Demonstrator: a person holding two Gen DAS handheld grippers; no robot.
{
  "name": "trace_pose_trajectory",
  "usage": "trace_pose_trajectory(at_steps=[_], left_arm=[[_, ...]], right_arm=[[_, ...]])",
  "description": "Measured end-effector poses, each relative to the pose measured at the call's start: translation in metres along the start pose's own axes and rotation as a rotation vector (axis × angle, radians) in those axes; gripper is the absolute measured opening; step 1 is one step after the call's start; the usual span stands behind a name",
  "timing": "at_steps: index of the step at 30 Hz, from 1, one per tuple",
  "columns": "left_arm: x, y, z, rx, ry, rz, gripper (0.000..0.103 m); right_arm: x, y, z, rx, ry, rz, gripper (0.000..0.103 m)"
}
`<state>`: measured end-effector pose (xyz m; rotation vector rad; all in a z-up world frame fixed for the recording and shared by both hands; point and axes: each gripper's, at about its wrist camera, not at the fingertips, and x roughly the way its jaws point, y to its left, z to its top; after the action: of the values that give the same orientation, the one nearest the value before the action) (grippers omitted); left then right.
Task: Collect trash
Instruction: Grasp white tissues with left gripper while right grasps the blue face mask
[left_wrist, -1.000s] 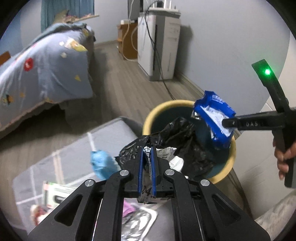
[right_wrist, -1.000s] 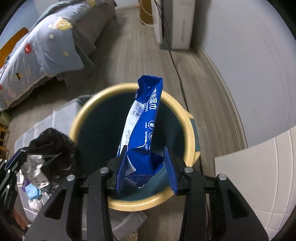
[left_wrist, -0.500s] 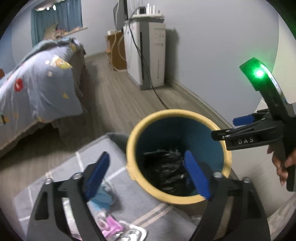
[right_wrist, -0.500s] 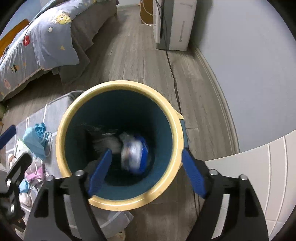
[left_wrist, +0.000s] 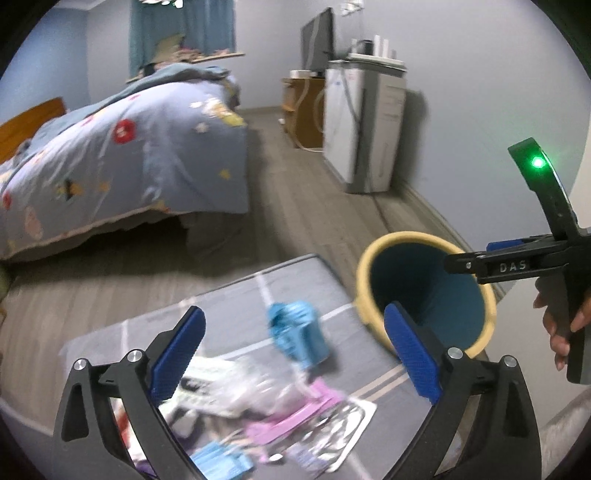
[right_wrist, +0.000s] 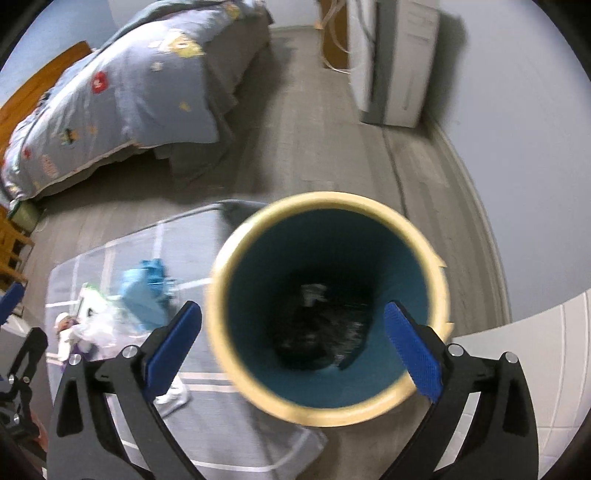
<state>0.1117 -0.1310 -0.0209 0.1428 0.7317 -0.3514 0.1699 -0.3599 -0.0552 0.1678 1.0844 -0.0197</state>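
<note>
Both the blue wrapper and the black bag have dropped into the bin (right_wrist: 410, 402); dark trash (right_wrist: 321, 339) lies at its bottom. Left gripper (left_wrist: 295, 354) and right gripper (right_wrist: 291, 349) are opening wide, holding nothing. More trash (left_wrist: 295, 332) lies on the mat (left_wrist: 236, 295) beside the bin.

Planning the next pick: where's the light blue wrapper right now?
The light blue wrapper lies on the grey mat, just left of the bin in both wrist views, above the pile of other litter.
</note>
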Motion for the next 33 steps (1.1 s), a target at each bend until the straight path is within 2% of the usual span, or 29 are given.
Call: trace_pose_trajectory(at_steps=[10, 18, 23, 31, 33], left_arm=[[-0.020, 0.082, -0.034, -0.112, 0.030, 0.119, 0.097], [-0.020, 0.123, -0.064, -0.148, 0.078, 0.184, 0.097], [-0.006, 0.142, -0.087, -0.163, 0.132, 0.190, 0.097], [0.023, 0.157, -0.119, -0.225, 0.217, 0.120, 0.097], [0.031, 0.159, -0.124, -0.221, 0.242, 0.122, 0.097]], right_arm=[[0.011, 0.084, -0.005, -0.150, 0.028, 0.019, 0.097], [0.025, 0.117, -0.009, -0.152, 0.052, 0.025, 0.097], [0.041, 0.128, -0.006, -0.124, 0.072, 0.005, 0.097], [0.073, 0.145, -0.004, -0.099, 0.122, -0.027, 0.097], [0.080, 0.151, -0.004, -0.107, 0.133, -0.034, 0.097]])
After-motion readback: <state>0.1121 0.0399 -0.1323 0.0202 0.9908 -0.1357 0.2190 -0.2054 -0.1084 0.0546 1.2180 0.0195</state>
